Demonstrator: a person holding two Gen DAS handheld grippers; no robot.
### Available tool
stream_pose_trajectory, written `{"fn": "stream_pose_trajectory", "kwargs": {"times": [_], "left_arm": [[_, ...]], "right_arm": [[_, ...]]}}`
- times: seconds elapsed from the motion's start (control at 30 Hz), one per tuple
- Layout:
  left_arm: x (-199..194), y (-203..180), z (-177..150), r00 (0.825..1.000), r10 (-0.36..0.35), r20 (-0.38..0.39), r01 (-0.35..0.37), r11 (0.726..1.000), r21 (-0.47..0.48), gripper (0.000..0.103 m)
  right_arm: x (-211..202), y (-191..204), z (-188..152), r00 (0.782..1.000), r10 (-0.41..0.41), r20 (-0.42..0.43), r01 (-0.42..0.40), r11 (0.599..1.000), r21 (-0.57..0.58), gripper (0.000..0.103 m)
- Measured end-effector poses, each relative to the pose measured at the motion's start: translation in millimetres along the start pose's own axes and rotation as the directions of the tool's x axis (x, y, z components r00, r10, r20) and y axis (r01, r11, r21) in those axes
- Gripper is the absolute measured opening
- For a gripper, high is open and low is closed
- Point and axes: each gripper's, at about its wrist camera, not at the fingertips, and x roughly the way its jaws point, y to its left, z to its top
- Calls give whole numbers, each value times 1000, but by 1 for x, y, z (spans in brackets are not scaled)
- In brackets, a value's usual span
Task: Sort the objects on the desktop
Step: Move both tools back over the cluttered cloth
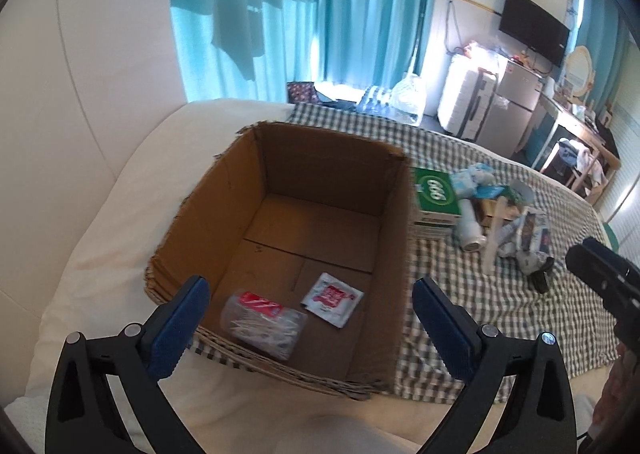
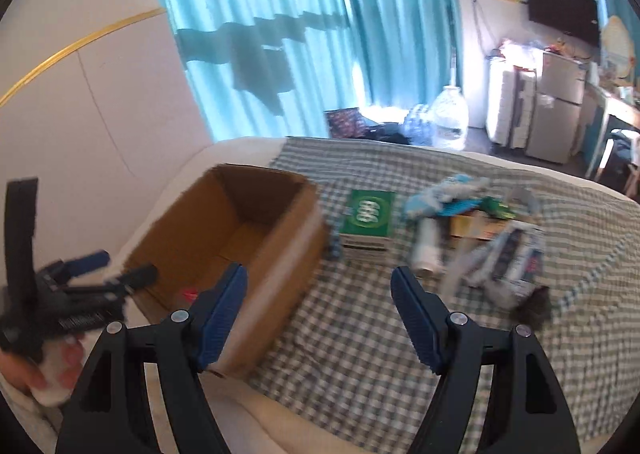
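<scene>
An open cardboard box (image 1: 320, 158) stands on a checked cloth (image 1: 500, 314); it also shows in the right wrist view (image 2: 288, 222). Inside lie a clear bag of cotton swabs with a red label (image 1: 262, 320) and a white-and-red sachet (image 1: 332, 298). My left gripper (image 1: 310, 318) is open and empty above the box's near edge. My right gripper (image 2: 318, 306) is open and empty over the cloth, right of the box. A green box (image 2: 366, 220), a white roll (image 2: 426, 248) and a heap of packets (image 2: 508, 250) lie beyond it.
The cloth lies on a white bed (image 1: 132, 182) next to a wall. Teal curtains (image 1: 304, 14), a water jug (image 2: 450, 120), a fridge (image 2: 554, 106) and a desk (image 1: 580, 134) stand behind. A small dark object (image 1: 540, 278) lies by the heap.
</scene>
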Motion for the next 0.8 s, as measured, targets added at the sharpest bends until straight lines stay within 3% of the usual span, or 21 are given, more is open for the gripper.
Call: {"fn": "stream_pose_trajectory", "kwargs": {"times": [0.17,0.4,0.8], "left_arm": [[-17,-48,-9,999,-31,15,30,997,64,103],[-27,-112,-22,997,-76,3,76,994,76,103],[-7,-192,-45,997,-72,-34,76,987,144,103]], "right_arm": [[-42,-56,-26,995,-102,10,102,995,17,74],[-78,-120,-51,986,-167,9,166,982,95,77],[-85,-195,-90,983,-185,-8,180,943,280,78]]}}
